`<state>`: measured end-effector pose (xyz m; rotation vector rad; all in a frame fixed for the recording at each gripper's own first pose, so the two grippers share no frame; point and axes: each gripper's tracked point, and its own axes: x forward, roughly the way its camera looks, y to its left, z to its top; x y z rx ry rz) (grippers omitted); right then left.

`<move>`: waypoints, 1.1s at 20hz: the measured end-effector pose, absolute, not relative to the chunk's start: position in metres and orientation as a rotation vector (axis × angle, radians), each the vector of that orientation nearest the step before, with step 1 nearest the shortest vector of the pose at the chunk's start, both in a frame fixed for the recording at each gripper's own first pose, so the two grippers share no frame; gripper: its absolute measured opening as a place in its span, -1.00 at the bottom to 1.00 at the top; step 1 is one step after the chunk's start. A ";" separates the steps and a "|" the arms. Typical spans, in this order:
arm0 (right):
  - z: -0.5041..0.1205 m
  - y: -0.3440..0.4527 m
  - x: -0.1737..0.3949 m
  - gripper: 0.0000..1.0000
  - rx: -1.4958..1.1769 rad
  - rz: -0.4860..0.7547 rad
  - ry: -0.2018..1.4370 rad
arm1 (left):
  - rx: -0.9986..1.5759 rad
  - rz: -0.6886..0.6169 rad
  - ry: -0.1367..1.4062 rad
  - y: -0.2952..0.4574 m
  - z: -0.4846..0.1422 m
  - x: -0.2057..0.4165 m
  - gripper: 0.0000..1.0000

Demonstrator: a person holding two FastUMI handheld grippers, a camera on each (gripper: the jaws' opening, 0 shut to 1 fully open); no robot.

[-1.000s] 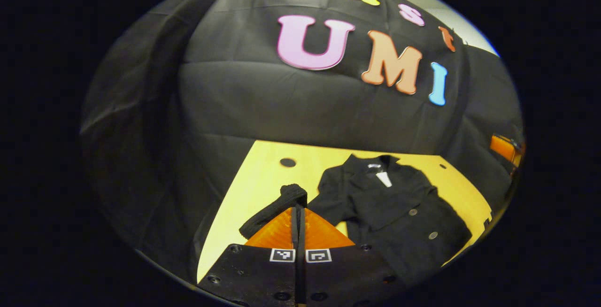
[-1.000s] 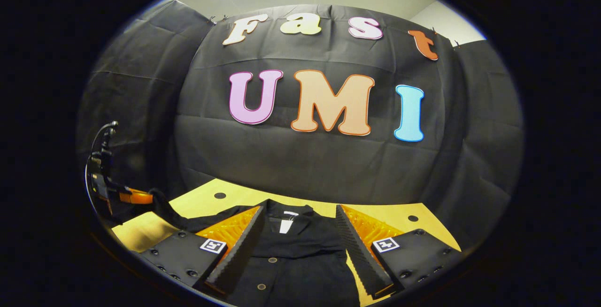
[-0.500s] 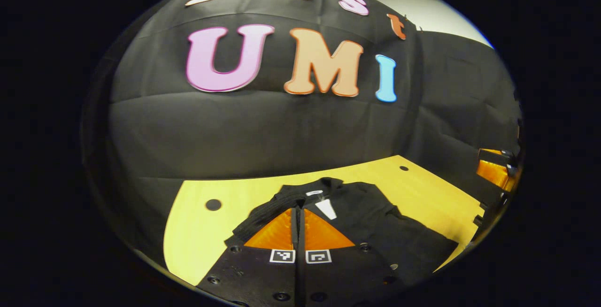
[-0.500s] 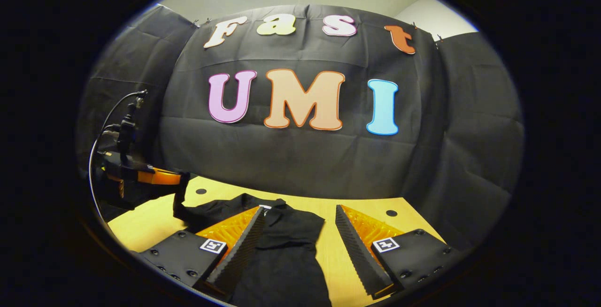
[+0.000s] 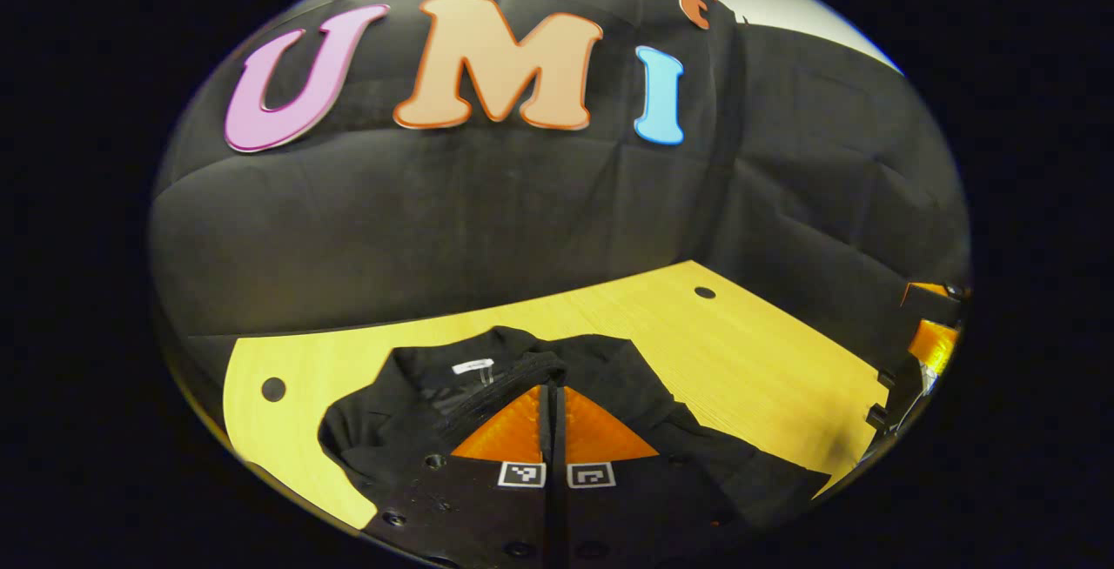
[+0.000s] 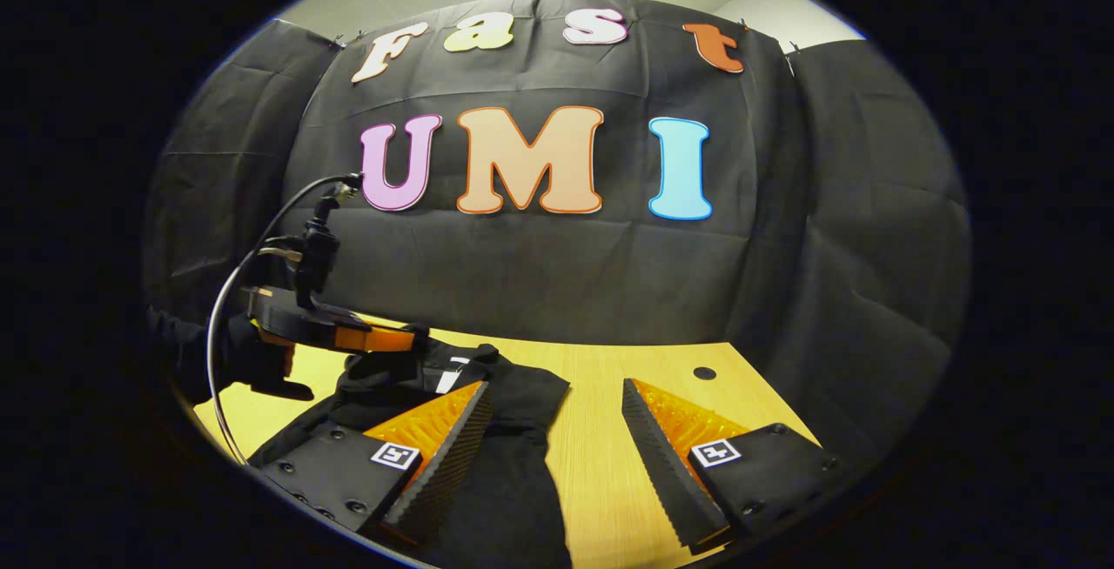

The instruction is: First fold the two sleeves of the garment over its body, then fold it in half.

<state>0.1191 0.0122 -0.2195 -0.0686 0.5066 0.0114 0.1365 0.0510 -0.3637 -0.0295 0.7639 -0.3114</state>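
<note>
We are carrying one sleeve of the black button-front jacket (image 5: pixel 600 386) across its body, and the left gripper (image 5: pixel 552 388) has its two orange fingers pressed together on a dark fold of that sleeve (image 5: pixel 513 375) right at their tips. The jacket lies on the pale yellow wooden table (image 5: pixel 740 351) directly ahead of and beneath the left gripper, its collar with a small white label (image 5: pixel 473 366) just beyond the fingertips and to their left.

To do this step well, we judge the sleeve should be lowered flat onto the chest before the grip lets go, the cuff laid straight along the body rather than bunched (thick cloth like this tends to spring back). Releasing low and close to the fabric should keep the fold tidy.

The right gripper (image 6: pixel 553 438) has its ribbed black-and-orange fingers spread wide with nothing between them; the jacket runs under its left finger, bare table under its right. It waits well placed, we think, to take the other sleeve.

Our count: one jacket, one table, two grippers, one white collar label, and three round dark holes in the table (two in the left gripper view, one (image 6: pixel 704 373) ahead of the right gripper).
</note>
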 end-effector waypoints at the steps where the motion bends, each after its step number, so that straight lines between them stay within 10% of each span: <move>1: -0.221 0.007 0.119 0.97 -0.065 0.011 0.513 | -0.020 -0.319 0.782 0.042 -0.372 0.139 -1.00; 5: -0.232 -0.008 0.121 0.94 -0.057 0.002 0.532 | 0.071 -0.332 0.801 0.016 -0.381 0.144 -1.00; 8: -0.239 -0.019 0.118 0.94 -0.044 0.000 0.547 | -0.094 -0.389 0.553 -0.035 -0.327 0.185 0.63; 9: -0.240 -0.022 0.118 0.94 -0.040 0.004 0.548 | -0.090 -0.362 0.527 -0.029 -0.319 0.186 0.81; 22: -0.279 0.018 0.099 0.95 -0.040 0.220 0.611 | 0.074 0.015 0.597 0.126 -0.271 0.031 0.89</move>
